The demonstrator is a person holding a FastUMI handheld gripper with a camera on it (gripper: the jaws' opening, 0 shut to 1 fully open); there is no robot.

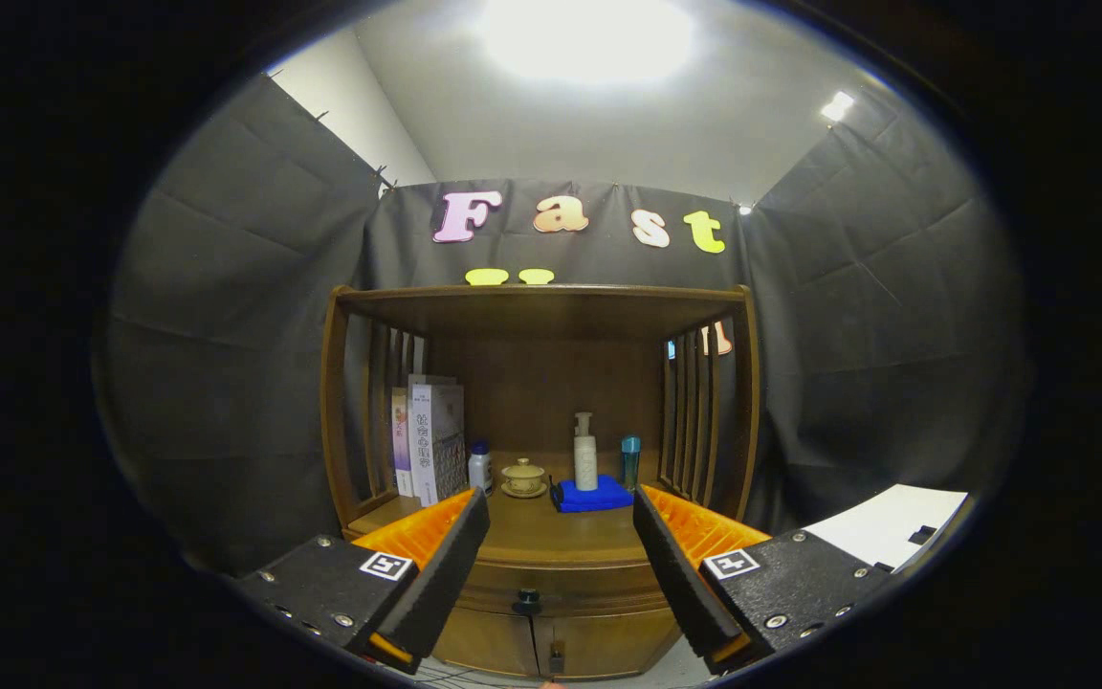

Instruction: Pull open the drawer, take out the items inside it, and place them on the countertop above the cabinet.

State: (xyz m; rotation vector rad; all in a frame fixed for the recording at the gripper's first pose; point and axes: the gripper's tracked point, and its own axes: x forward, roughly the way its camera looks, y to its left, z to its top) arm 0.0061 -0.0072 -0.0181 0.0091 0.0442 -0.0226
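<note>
1. The hand-held gripper [561, 555] hangs in front of a wooden cabinet [541, 316], its two black-padded fingers [446, 565] spread wide with nothing between them.
2. The drawer [561, 582] sits closed under the front edge of the worktop [551, 536]; its dark round knob [527, 602] lies in the gap between the fingers, low down and somewhat nearer the left one, and neither finger touches it.
3. Below the drawer are two cabinet doors [503, 641] with a small dark catch [557, 658] where they meet.
4. On the worktop, toward its back edge, a blue folded cloth [594, 497] lies right of centre with a white pump bottle [585, 453] standing upright on it.
5. A slim blue-capped bottle [630, 461] stands just right of the pump bottle, near the slatted right side of the cabinet.
6. A small cream lidded cup on a saucer [523, 477] sits left of the cloth, apart from it.
7. A short white bottle with a blue cap [480, 466] stands just left of the cup.
8. Several upright books [429, 438] lean against the slatted left side, at the worktop's back left corner.
9. A white sheet-like surface [886, 536] shows beyond the right finger, outside the cabinet; what it is cannot be told.
</note>
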